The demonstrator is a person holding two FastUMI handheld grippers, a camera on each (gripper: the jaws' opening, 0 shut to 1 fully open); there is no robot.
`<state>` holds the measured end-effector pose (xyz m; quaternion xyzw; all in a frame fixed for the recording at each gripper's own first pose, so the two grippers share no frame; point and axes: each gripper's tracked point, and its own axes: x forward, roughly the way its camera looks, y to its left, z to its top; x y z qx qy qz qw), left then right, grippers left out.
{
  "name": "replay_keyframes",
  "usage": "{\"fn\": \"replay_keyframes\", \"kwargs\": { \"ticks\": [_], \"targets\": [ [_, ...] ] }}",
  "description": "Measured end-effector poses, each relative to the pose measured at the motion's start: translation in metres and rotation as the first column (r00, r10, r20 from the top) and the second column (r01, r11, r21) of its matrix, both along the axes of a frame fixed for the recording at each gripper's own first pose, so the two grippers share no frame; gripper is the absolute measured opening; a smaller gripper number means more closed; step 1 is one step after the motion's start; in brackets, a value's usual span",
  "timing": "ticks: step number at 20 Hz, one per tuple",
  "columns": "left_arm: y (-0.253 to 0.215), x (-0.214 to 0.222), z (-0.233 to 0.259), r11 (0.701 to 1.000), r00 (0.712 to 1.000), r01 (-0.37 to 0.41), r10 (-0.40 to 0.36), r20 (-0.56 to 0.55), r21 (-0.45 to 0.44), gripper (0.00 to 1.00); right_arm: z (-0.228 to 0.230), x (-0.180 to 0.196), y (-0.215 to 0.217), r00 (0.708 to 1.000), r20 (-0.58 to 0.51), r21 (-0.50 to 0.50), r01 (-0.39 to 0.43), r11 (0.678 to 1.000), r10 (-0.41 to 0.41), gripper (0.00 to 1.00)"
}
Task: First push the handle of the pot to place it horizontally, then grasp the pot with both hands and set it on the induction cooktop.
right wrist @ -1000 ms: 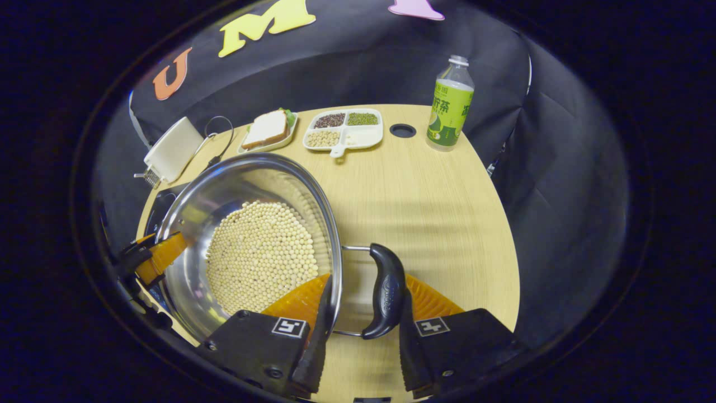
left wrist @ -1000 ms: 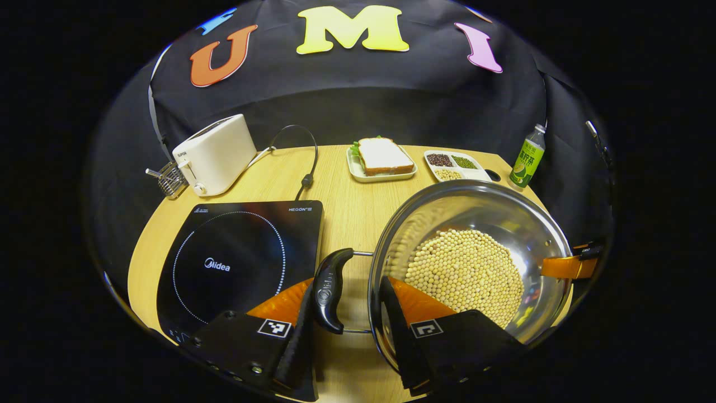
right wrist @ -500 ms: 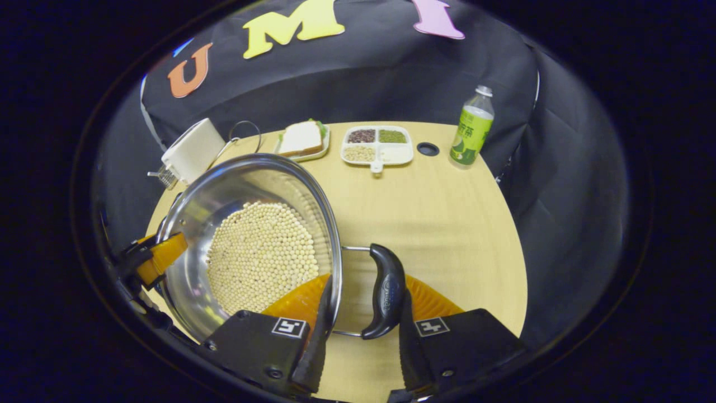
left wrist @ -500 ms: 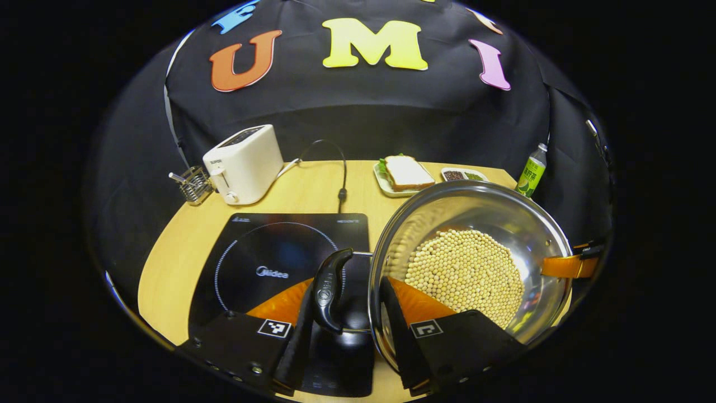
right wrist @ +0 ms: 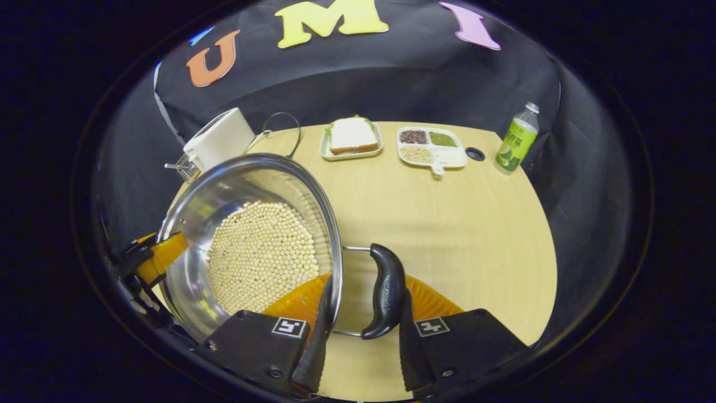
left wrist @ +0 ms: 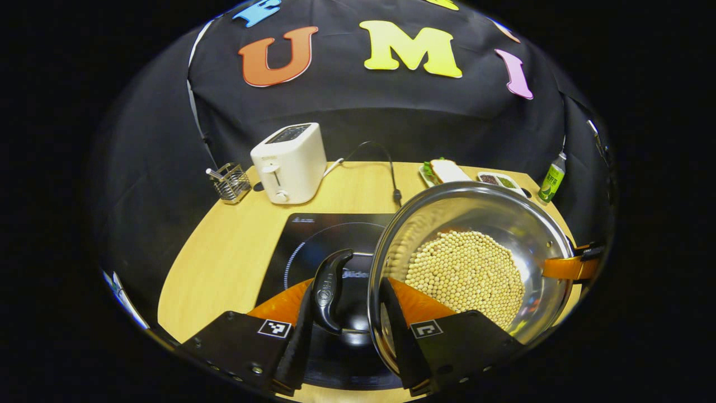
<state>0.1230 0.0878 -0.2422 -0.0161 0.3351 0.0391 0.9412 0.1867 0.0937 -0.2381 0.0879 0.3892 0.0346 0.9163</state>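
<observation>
Each set of tongs, the left tongs (left wrist: 347, 336) and the right tongs (right wrist: 358, 341), had two blocky housings, each bearing a small square black-and-white marker on its top face. Small round screws sat along the outer lower edges. Ribbed fins stood behind the fingers.

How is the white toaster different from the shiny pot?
The toaster is white and boxy; the pot is round, shiny metal. The toaster stands on the table; both grippers carry the pot by its handles. The pot is open, holding pale beans; the toaster's top has slots.
</observation>
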Motion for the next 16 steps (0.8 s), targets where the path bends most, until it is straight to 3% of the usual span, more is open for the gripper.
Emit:
{"fn": "replay_keyframes", "kwargs": {
  "ticks": [9, 16],
  "targets": [
    [0.077, 0.013, -0.013, 0.999, 0.999, -0.033, 0.034, -0.019, 0.028, 0.62, 0.002, 0.032, 0.082, 0.999, -0.03, 0.009, -0.03, 1.0, 0.03, 0.54],
    [0.114, 0.026, -0.021, 0.998, 0.998, -0.057, 0.057, -0.025, 0.036, 0.62, 0.006, 0.051, 0.12, 0.999, -0.039, 0.004, -0.027, 1.0, 0.028, 0.54]
  ]
}}
